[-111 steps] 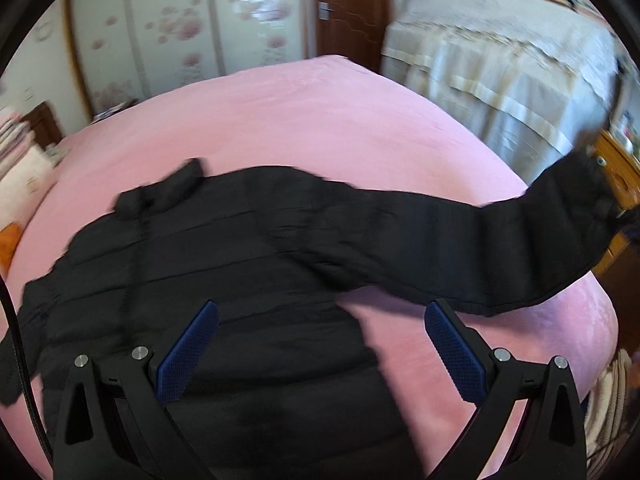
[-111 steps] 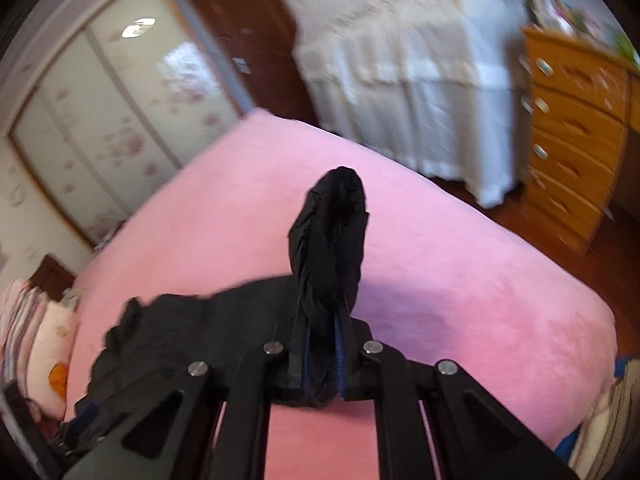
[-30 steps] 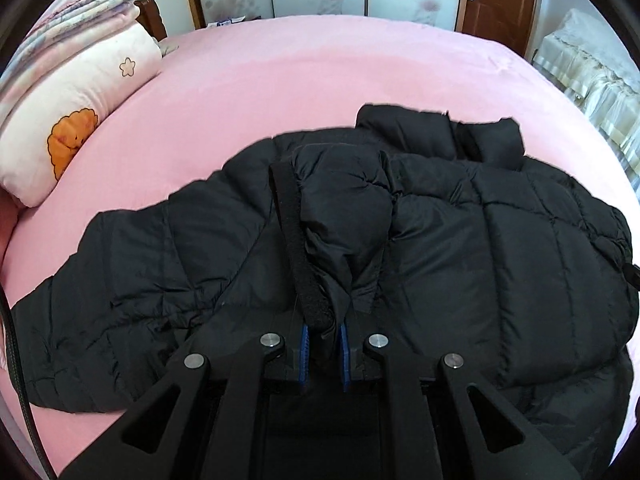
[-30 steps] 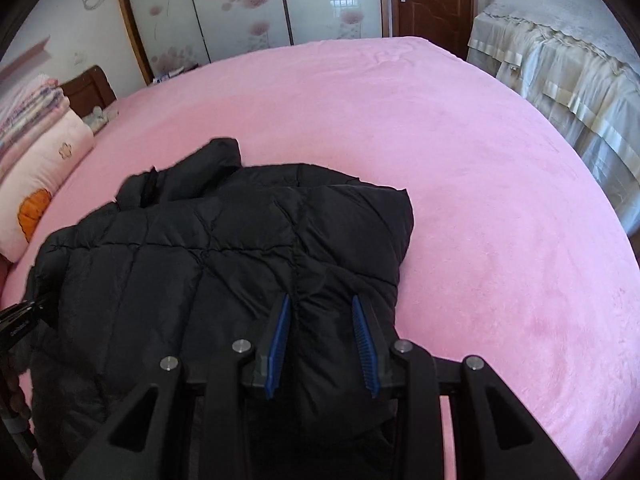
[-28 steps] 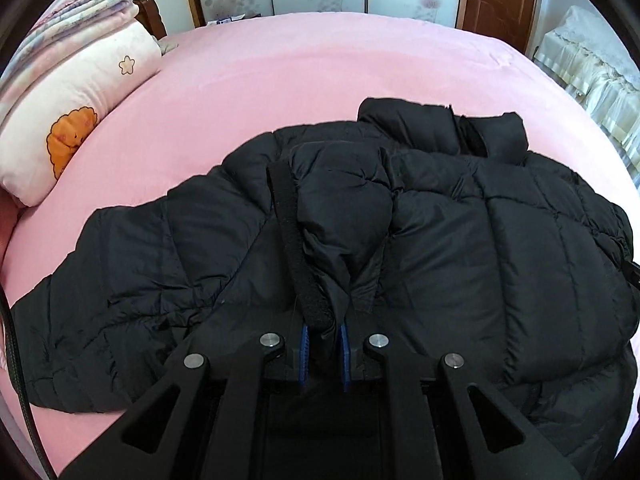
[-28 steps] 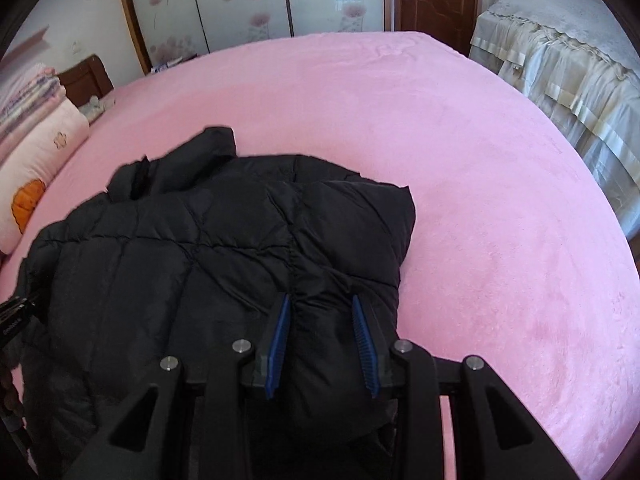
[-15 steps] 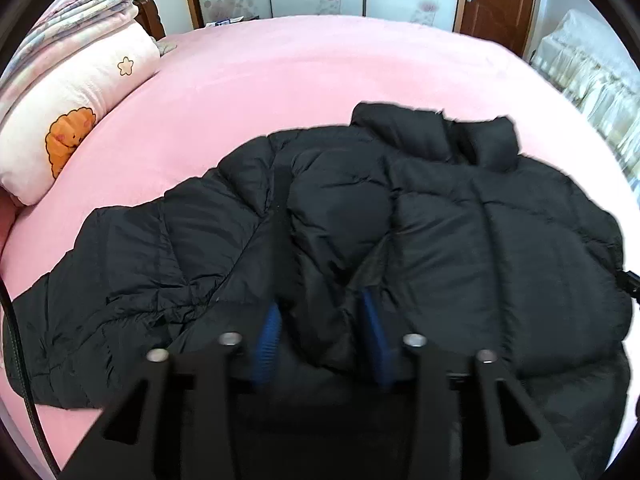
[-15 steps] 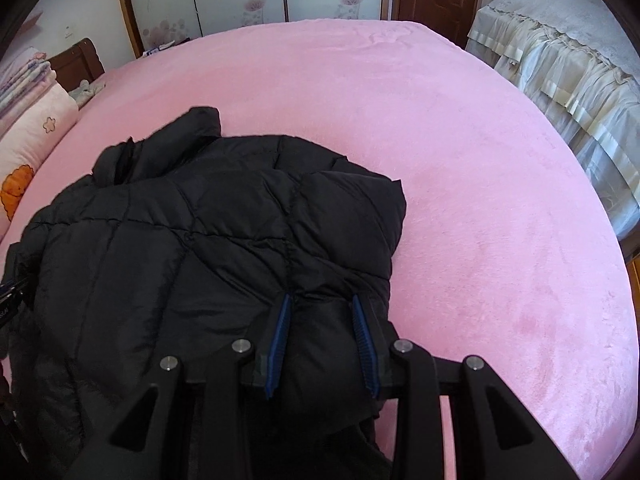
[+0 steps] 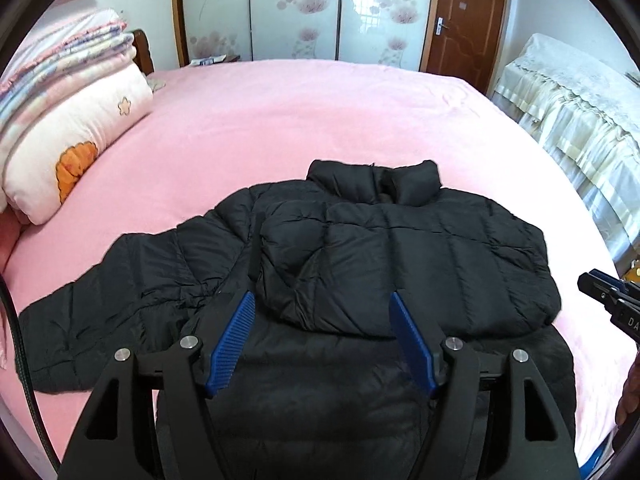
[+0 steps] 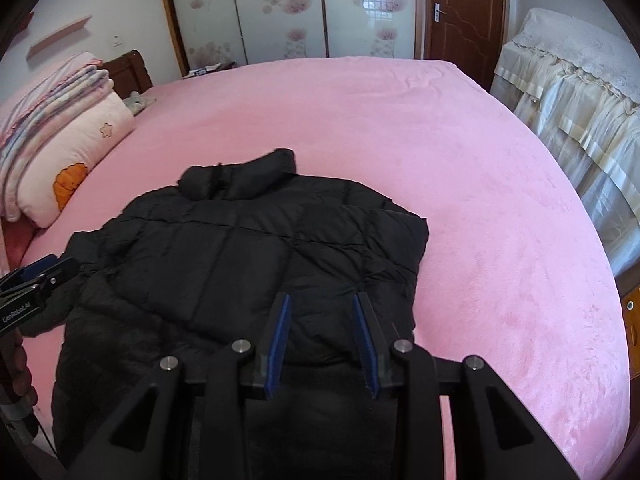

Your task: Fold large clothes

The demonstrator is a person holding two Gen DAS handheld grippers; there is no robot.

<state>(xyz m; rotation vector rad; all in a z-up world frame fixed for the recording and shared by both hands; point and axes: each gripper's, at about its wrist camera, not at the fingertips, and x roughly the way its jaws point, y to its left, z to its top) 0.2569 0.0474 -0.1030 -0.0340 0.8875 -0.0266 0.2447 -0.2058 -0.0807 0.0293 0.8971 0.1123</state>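
A black puffer jacket [image 9: 400, 256] lies on the pink bed [image 9: 304, 120], collar [image 9: 376, 180] towards the far side. One sleeve is folded across the body; the other sleeve [image 9: 120, 280] stretches out to the left. My left gripper [image 9: 320, 304] is open and empty above the jacket's middle. My right gripper [image 10: 322, 300] is open and empty over the jacket [image 10: 248, 256] near its right edge. The left gripper also shows at the left edge of the right wrist view [image 10: 28, 280].
Folded quilts and a pillow [image 9: 64, 136] are stacked at the bed's left. A cloth-covered piece of furniture [image 9: 580, 112] stands right of the bed, a brown door [image 9: 460, 16] and floral wardrobe doors behind. Wooden drawers [image 10: 632, 320] sit at the right.
My left gripper opened and let go of the jacket fold it held a second ago. Both grippers pulled back and up from the jacket. The right sleeve now lies folded across the body.
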